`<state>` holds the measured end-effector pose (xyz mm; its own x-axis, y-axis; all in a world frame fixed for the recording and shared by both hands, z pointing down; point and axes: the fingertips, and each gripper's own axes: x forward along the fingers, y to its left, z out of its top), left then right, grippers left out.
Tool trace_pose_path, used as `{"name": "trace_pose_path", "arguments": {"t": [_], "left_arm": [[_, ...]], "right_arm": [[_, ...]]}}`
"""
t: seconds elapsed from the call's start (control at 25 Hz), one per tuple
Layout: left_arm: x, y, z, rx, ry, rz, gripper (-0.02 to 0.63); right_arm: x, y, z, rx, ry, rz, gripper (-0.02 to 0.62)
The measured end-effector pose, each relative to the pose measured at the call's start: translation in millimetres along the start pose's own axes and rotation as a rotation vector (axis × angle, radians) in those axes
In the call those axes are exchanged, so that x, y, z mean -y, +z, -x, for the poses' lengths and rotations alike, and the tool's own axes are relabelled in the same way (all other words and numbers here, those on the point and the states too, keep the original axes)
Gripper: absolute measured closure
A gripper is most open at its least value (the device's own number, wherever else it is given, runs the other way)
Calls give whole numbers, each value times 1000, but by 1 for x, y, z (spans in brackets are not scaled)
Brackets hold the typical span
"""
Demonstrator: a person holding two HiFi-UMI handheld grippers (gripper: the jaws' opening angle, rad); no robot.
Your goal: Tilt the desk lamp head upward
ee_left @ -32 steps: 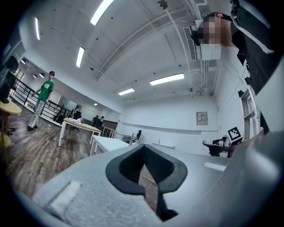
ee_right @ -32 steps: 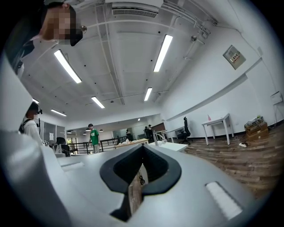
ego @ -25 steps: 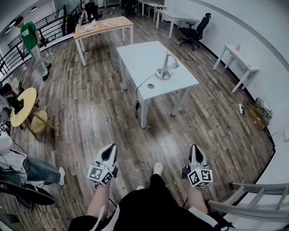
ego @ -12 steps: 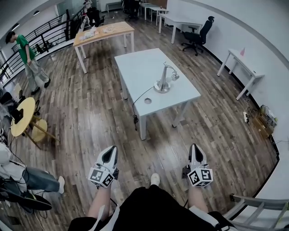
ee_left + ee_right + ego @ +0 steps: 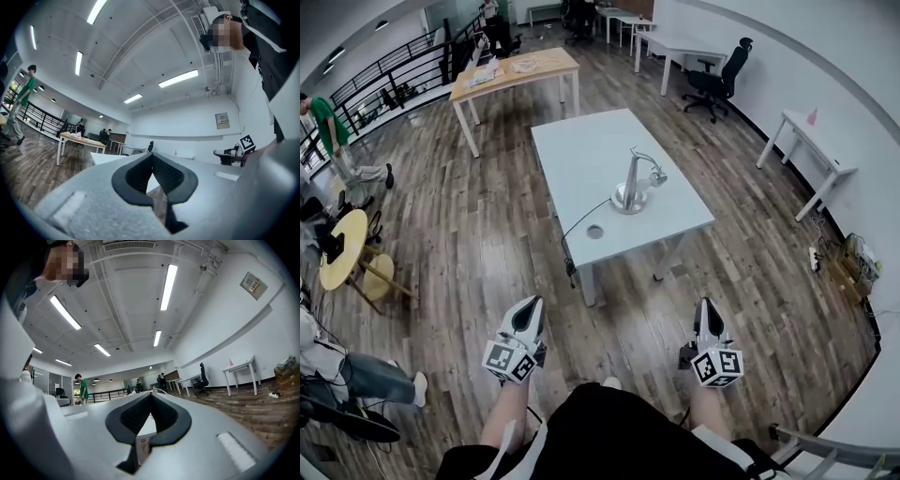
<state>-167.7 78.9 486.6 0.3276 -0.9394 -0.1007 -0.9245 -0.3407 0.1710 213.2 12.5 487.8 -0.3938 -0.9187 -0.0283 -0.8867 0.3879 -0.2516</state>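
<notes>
A silver desk lamp [image 5: 634, 184] stands on the right half of a white table [image 5: 581, 150] ahead of me; its round base rests on the top and its small head [image 5: 658, 177] hangs to the right of the curved arm. A dark cord runs from the base to a round hole [image 5: 595, 232] near the front edge. My left gripper [image 5: 527, 317] and right gripper [image 5: 706, 318] are held low over the wooden floor, well short of the table. Both are shut with nothing between the jaws. The table top shows just past the left gripper [image 5: 152, 165] and the right gripper [image 5: 151, 401] in their own views.
A wooden table [image 5: 514, 67] stands behind the white one. White desks and a black office chair [image 5: 724, 67] line the right wall. A round yellow table [image 5: 342, 246] and stool sit at left. A person in green [image 5: 328, 127] walks by the railing at far left.
The white table with the lamp has come closer and lower in the head view as I walk toward it. The person in green has shifted to the left. Both grippers stay shut.
</notes>
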Motion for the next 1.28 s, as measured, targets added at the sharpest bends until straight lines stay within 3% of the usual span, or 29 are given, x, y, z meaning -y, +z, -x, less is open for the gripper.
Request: {"name": "trace_pose_path", "arguments": {"t": [0.4, 0.72, 1.28], "left_arm": [[10, -13, -38, -18, 1, 17, 607], [-20, -30, -75, -48, -2, 37, 607], [-79, -26, -204, -39, -108, 46, 607]], "right_arm": [[32, -3, -27, -25, 11, -20, 592], [44, -10, -61, -27, -16, -17, 592], [62, 6, -156, 4, -95, 0, 592]]}}
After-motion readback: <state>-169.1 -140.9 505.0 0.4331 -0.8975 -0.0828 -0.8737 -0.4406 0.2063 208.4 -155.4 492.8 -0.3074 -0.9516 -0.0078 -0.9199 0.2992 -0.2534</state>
